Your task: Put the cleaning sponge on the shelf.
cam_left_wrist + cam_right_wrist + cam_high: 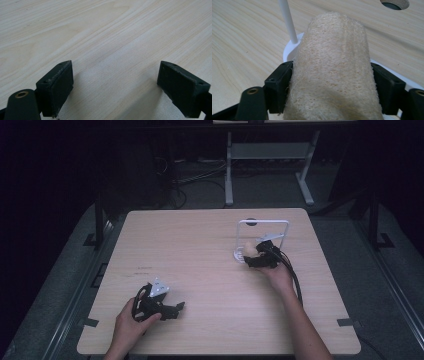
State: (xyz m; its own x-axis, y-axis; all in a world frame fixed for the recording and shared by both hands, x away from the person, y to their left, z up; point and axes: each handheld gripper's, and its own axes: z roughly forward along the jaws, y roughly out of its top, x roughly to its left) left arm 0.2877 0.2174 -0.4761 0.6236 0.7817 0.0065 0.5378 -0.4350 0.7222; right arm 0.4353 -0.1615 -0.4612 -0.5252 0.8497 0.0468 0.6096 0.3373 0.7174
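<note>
right gripper (332, 82): clamped on loofah sponge (333, 67), at the white wire stand (263, 222) | left gripper (116, 87): jaws apart, empty, on table (200, 250) | risk: sponge may knock the light stand over.

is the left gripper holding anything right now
No, the left gripper has its jaws spread wide over the bare wooden table, with nothing between them.

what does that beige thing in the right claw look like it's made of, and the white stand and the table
The beige cylindrical pad looks like loofah or similar coarse plant fibre: a matte, open fibrous mesh. The thin white rod stand looks like painted metal or plastic; smooth, can't tell which. The pale tabletop shows printed-looking wood grain, probably matte laminate.
</note>
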